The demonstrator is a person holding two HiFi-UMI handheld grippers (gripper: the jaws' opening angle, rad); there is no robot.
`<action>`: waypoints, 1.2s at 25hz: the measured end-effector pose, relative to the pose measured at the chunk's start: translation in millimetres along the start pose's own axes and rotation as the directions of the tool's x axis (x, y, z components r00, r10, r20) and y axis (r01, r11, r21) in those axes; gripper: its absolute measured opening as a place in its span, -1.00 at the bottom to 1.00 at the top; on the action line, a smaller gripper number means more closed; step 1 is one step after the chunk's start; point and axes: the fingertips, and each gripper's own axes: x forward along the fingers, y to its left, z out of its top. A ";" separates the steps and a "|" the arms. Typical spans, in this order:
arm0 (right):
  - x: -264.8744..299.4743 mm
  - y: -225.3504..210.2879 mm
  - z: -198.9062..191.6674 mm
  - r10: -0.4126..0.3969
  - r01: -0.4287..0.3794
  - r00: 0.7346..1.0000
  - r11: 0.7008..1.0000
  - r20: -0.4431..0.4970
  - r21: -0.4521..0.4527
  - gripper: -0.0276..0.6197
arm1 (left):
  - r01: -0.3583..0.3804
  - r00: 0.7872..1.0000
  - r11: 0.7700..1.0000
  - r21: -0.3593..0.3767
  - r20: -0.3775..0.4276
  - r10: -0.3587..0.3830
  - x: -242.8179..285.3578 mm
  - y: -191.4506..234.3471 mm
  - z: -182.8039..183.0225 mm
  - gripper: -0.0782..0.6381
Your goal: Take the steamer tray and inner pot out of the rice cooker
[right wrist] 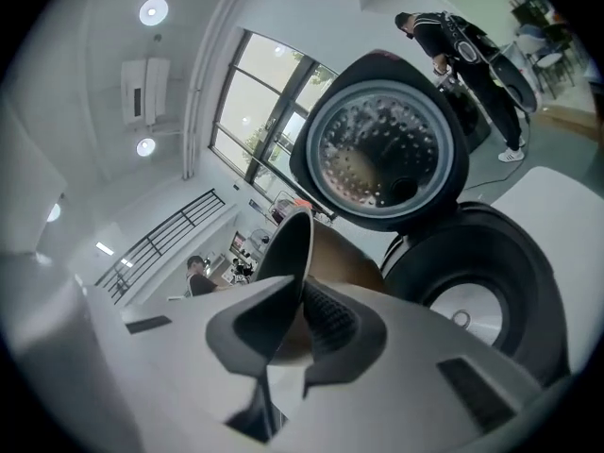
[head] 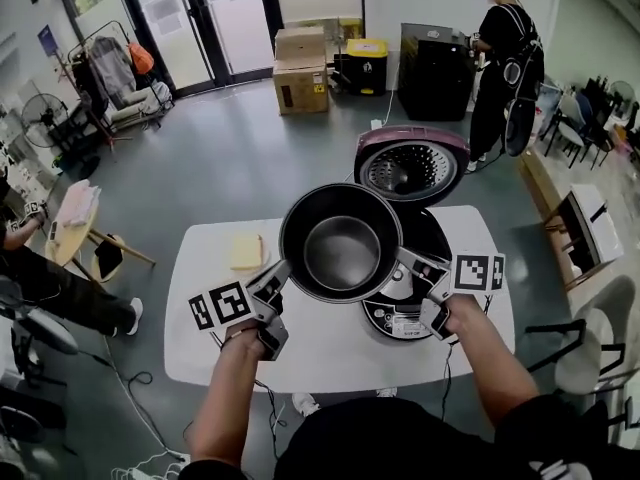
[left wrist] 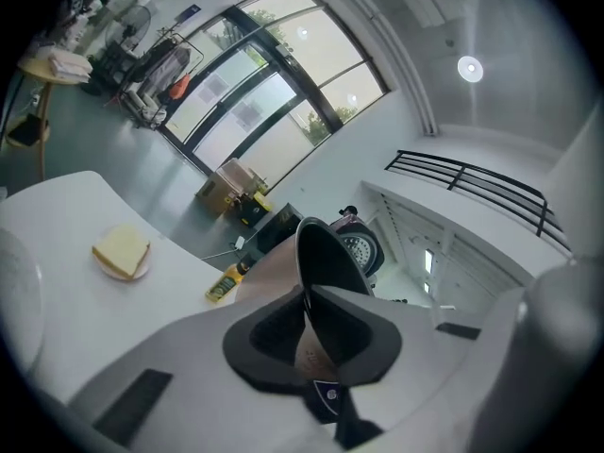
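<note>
The dark round inner pot (head: 340, 243) hangs in the air above the black rice cooker (head: 400, 308), tipped so its grey inside faces my head camera. My left gripper (head: 283, 273) is shut on the pot's left rim, and my right gripper (head: 405, 260) is shut on its right rim. In the left gripper view the rim (left wrist: 326, 253) runs edge-on between the pads of the left gripper (left wrist: 307, 295). The right gripper view shows the rim (right wrist: 288, 243) pinched in the right gripper (right wrist: 297, 300), with the cooker's empty well (right wrist: 481, 295) below. No steamer tray is clearly visible.
The cooker's lid (head: 410, 168) stands open behind the pot. A yellow block on a small plate (head: 246, 251) lies on the white table (head: 200, 338) at the left. A person (head: 505, 58) stands at the back; cardboard boxes (head: 300, 68) and chairs (head: 590, 348) ring the table.
</note>
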 end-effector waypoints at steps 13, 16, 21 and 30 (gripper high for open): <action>116.0 57.4 -77.5 0.018 -0.027 0.983 0.998 -0.182 -0.049 -0.82 | -0.109 0.985 0.989 -0.100 0.125 0.121 -112.7 99.6 18.7 -0.73; 136.5 59.2 -99.9 -0.007 -0.006 0.978 0.998 -0.209 -0.060 -0.82 | -0.139 0.981 0.983 -0.120 0.121 0.153 -129.7 125.0 13.1 -0.73; 163.9 48.4 -136.9 -0.053 0.043 0.969 0.998 -0.241 -0.046 -0.83 | -0.195 0.976 0.973 -0.126 0.068 0.204 -144.1 167.1 -7.3 -0.72; 184.5 10.6 -191.9 -0.134 0.139 0.941 0.990 -0.310 -0.005 -0.83 | -0.247 0.969 0.954 -0.171 -0.028 0.246 -144.0 220.1 -44.3 -0.72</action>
